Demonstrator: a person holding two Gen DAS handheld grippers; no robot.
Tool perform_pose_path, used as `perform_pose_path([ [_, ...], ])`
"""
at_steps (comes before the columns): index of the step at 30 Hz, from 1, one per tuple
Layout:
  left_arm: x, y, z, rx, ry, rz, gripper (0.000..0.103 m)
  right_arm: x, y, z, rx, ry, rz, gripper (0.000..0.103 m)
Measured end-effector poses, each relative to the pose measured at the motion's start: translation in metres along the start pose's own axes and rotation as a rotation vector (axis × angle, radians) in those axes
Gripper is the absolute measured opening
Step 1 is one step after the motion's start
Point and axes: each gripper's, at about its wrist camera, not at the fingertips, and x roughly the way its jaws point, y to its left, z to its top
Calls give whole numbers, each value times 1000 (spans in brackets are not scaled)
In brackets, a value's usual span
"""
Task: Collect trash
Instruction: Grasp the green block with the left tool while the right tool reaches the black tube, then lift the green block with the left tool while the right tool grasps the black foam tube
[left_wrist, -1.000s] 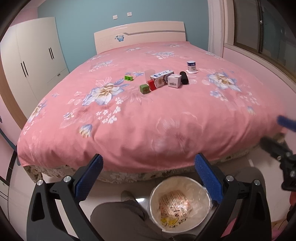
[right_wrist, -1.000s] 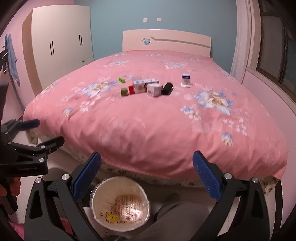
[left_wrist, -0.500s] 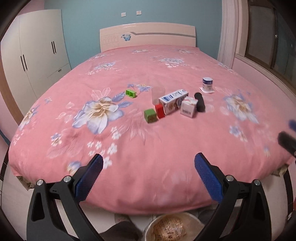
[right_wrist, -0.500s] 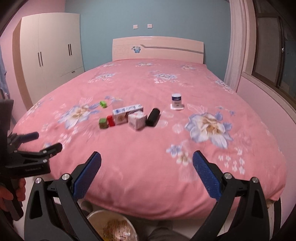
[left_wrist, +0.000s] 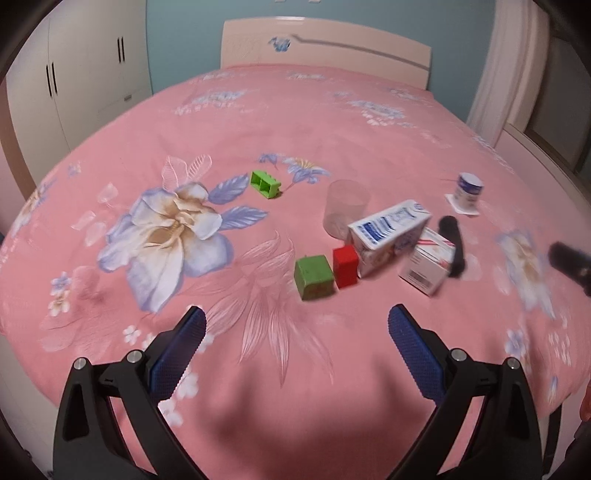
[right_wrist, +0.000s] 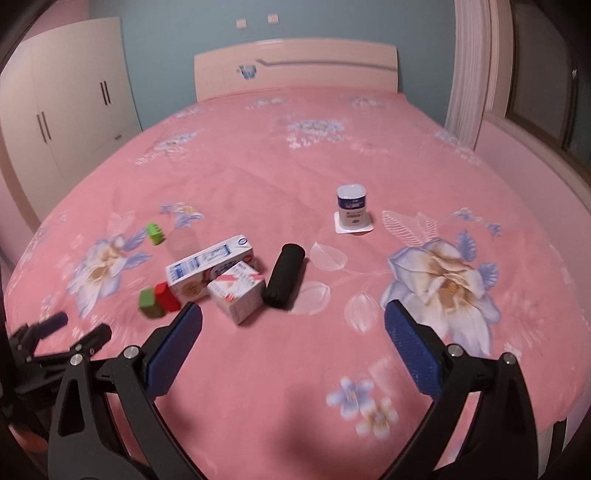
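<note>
Both my left tongs (left_wrist: 295, 332) and right tongs (right_wrist: 293, 330) hang spread, holding nothing, over the bed (right_wrist: 258, 155). The milk carton (left_wrist: 388, 236) lies mid-bed, small box (left_wrist: 428, 266) touching it, black roll (right_wrist: 283, 275) just beyond.

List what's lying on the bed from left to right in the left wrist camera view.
Green toy brick → green cube → red block → blue-and-white carton → small pink-and-white box → black cylinder → white pot.

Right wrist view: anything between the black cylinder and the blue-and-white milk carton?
Yes: the small pink-and-white carton lies between the black cylinder and milk carton. The left wrist view agrees.
</note>
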Motion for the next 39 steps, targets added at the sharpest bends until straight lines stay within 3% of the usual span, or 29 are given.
perform_pose_path([
  [6,44,-7,14,17,45,11,99,70,-4,35,43,114,-15,96],
  [10,70,-8,15,35,106,5,83,107,-4,45,45,185,-31,96],
  [20,107,-9,26,38,127,25,80,173,0,46,68,315,-4,96],
  [21,109,-10,27,40,127,28,75,177,1,46,69,322,-2,94],
  [24,116,-12,31,37,124,31,58,191,7,43,77,374,39,64],
  [26,118,-11,32,38,121,16,50,195,12,41,64,383,40,59],
  [28,118,-10,32,46,122,-8,33,194,18,39,27,368,42,43],
  [29,118,-10,31,56,125,-15,33,194,20,39,13,366,47,36],
  [34,109,-6,28,70,130,-39,33,186,17,36,-9,359,38,33],
  [39,85,1,28,88,106,-17,33,159,8,33,-13,333,26,33],
])
